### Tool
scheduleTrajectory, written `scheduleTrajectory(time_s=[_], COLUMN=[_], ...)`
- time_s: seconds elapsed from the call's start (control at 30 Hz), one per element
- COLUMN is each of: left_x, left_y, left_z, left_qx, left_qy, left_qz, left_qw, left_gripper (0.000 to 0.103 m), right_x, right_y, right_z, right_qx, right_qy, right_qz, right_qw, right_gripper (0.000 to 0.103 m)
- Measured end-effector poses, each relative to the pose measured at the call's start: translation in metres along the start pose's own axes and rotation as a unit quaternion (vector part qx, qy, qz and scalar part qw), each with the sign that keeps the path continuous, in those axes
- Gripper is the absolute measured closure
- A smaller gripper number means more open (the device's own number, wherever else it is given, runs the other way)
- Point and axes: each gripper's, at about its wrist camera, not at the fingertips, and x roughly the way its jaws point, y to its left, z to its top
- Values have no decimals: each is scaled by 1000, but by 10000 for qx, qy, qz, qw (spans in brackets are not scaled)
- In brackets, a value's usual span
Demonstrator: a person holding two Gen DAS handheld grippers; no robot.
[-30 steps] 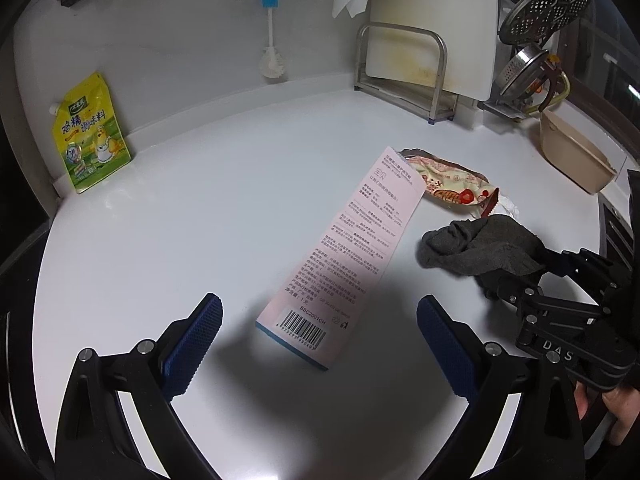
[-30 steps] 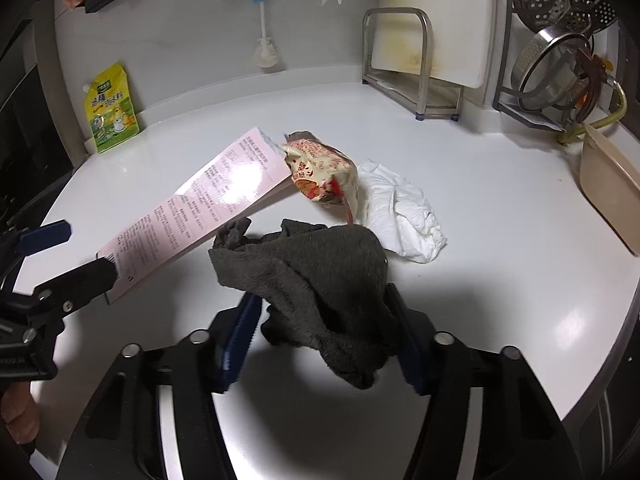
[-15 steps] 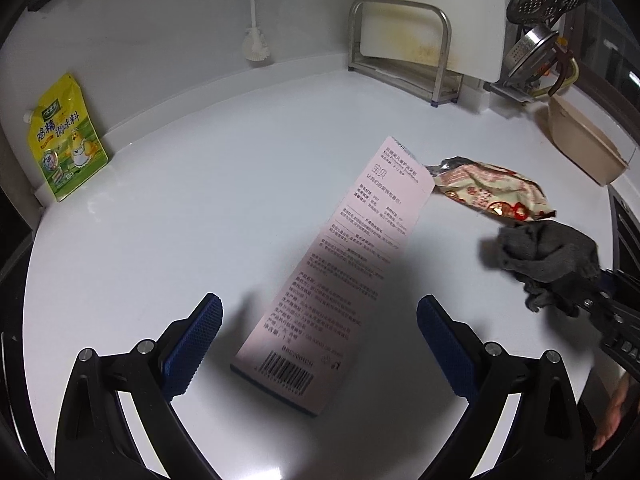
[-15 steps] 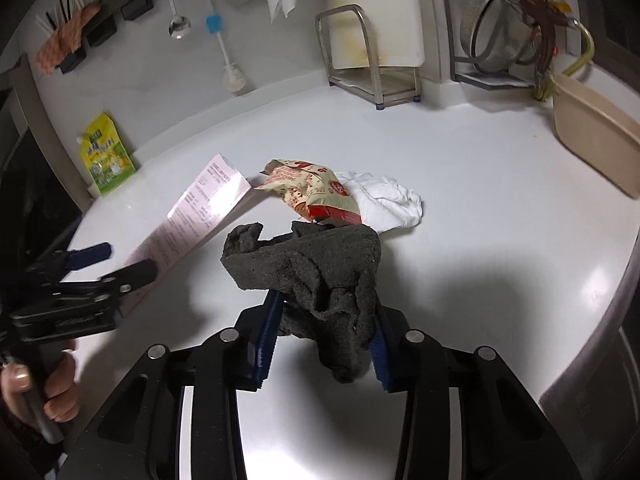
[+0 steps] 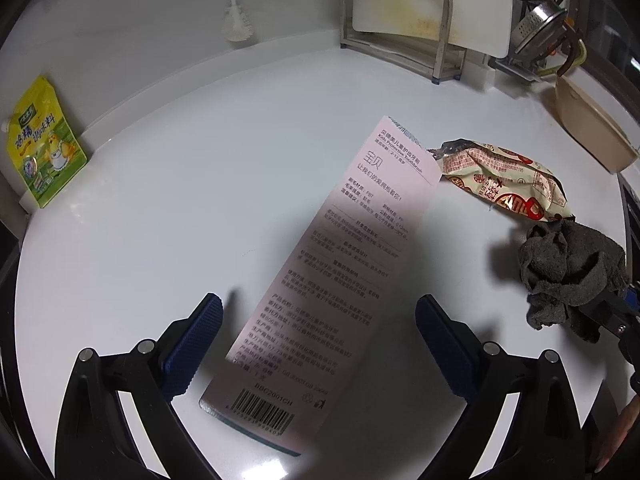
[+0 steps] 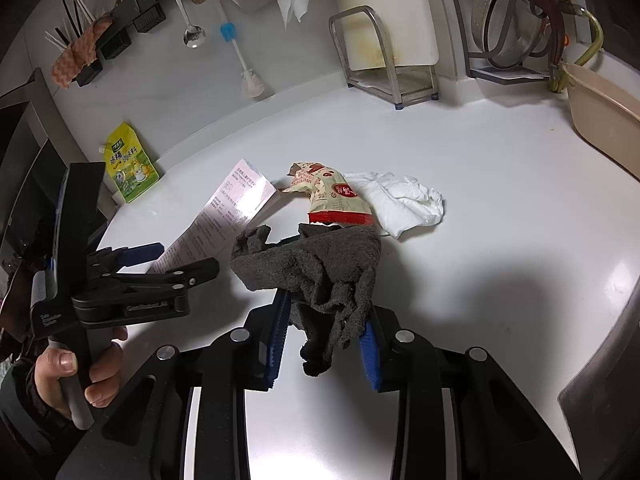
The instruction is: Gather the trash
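Your left gripper (image 5: 316, 344) straddles the pink box (image 5: 344, 272) mid-counter, jaws released to grab it; your right gripper (image 6: 326, 340) clenches the gray rag (image 6: 320, 268).

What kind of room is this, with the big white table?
Most likely a home kitchen. That white surface is a countertop; a cutting board stands in a metal rack, a ladle hangs on the wall, and steel bowls sit in a dish rack.
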Motion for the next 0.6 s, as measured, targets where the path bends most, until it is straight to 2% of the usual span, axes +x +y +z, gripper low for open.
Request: scheduleTrajectory(time_s=[0.17,0.23,0.3,0.33,0.4,0.6], left_x=[-1,-4,-6,-7,-9,-21], left_y=[-3,-3,-3,-3,-3,0], left_z=[1,1,1,1,-1,-5], left_qx=[62,52,69,80,96,60], left_qy=[-76,-111,-125,-143,-161,-286], left_qz=[-80,-130,-131,-125,-128,-167], left_qw=[9999,9998,9998,9998,9997,9994], left_gripper=[23,36,41,47,50,50], right_x=[0,0,0,0,-1,-6], right_y=[2,3,5,7,9,17], right_z=[0,-1,-3,-4,-6,-12], right_qx=[-13,-28,-47,-54,-68,-127], right_qy=[-6,-1,0,1,-1,-41], right_qz=[78,103,141,176,241,498], right_qw=[10000,9999,9999,9998,9997,9987], right_gripper=[72,72,72,72,72,72])
